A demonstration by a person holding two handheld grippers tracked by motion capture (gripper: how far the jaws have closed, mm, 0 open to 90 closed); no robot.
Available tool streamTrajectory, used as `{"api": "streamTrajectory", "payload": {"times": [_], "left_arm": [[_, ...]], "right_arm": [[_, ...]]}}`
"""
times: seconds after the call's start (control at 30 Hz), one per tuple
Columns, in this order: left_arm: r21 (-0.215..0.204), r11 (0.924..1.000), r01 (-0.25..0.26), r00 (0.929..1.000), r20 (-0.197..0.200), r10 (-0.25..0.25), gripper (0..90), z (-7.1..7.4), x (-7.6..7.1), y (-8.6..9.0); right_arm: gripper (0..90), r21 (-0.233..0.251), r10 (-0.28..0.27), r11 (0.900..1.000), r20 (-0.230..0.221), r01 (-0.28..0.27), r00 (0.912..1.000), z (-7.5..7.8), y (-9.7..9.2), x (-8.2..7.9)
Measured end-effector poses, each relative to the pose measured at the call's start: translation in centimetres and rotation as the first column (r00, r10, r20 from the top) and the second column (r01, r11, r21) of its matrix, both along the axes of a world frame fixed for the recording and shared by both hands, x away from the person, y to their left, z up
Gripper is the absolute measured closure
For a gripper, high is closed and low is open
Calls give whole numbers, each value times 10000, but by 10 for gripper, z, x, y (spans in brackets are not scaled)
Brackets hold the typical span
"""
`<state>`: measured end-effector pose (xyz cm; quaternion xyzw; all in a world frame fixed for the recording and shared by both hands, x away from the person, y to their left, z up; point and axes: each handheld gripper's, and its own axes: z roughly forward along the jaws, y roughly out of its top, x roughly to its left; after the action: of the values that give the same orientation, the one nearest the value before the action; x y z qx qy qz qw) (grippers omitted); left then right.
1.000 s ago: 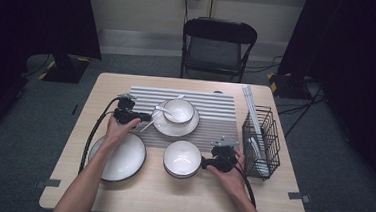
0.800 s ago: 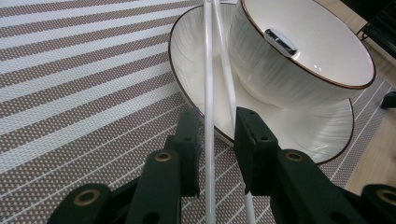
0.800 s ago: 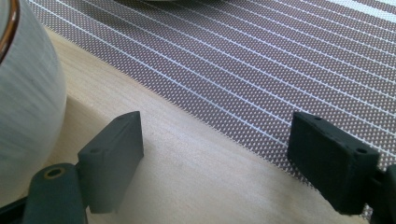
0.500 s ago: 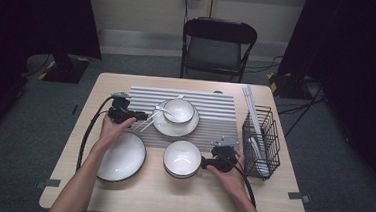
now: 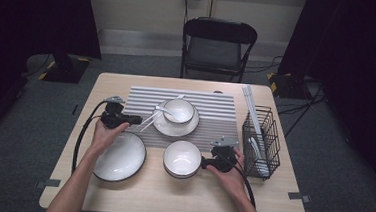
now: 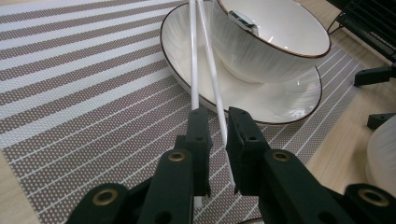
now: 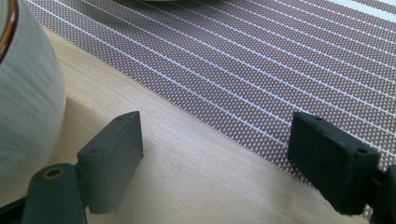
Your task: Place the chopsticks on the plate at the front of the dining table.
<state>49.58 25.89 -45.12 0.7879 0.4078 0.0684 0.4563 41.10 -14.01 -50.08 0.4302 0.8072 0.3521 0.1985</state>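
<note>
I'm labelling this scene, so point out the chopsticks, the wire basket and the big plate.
chopsticks (image 6: pixel 208 51), left gripper view, on one white stick's shaft.
wire basket (image 5: pixel 268 141), high view, on its right wall.
big plate (image 5: pixel 122 156), high view, on its white middle.

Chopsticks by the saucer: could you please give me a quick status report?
Left claw closing on chopsticks, tips leaning on saucer. Right claw open beside bowl. Nothing blocking.

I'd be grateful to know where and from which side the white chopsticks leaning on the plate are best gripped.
Grip the chopsticks at their low ends over the striped mat, coming along their length from the end away from the plate. Their far ends rest on the rim beside the bowl, so there is little room there. The left gripper already has both sticks between its jaws here.
</note>
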Motion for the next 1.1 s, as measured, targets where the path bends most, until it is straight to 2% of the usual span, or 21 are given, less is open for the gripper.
{"api": "streamTrajectory", "payload": {"times": [0.17, 0.47, 0.53, 0.63, 0.67, 0.7, 0.73, 0.77, 0.8, 0.9, 1.1], "left_arm": [[-35, 10000, -44, 10000, -79, 44, 766, -3, -5, 5], [322, 9995, 0, 9999, -132, 4, 732, -7, -8, 4], [570, 9983, -122, 9998, -153, 131, 734, -9, -8, 4], [625, 9979, -184, 9996, -181, 196, 735, -10, -7, 4], [488, 9987, -152, 9996, -227, 163, 732, -11, -6, 4], [553, 9983, -165, 9996, -230, 178, 725, -11, -6, 3], [851, 9962, -203, 9995, -224, 222, 710, -12, -5, 0], [967, 9952, -128, 9997, -209, 149, 708, -12, -5, -1], [854, 9962, -146, 9996, -240, 167, 708, -13, -5, -2], [1058, 9943, -124, 9993, -343, 161, 742, -18, -3, -3], [1100, 9939, -40, 9991, -412, 86, 859, -20, -3, -8]], "right_arm": [[174, 5, -11, 10000, -1, 11, 10000, 0, 0, 0], [174, 9, -18, 10000, -2, 18, 10000, 0, 0, 0], [174, 5, -18, 10000, 4, 18, 10000, 0, 0, 0], [174, 5, -17, 10000, 6, 17, 10000, 0, 0, 0], [174, 5, -17, 10000, 6, 17, 10000, 0, 0, 0], [174, 4, -17, 10000, 6, 17, 10000, 0, 0, 0], [174, 6, -17, 10000, 5, 17, 10000, 0, 0, 0], [174, 6, -12, 10000, 10, 12, 10000, 0, 0, 0], [174, 13, -23, 10000, 2, 23, 10000, 0, 0, 0], [174, 7, -17, 10000, 4, 17, 10000, 0, 0, 0], [174, 8, -20, 10000, 1, 20, 10000, 0, 0, 0]]}}
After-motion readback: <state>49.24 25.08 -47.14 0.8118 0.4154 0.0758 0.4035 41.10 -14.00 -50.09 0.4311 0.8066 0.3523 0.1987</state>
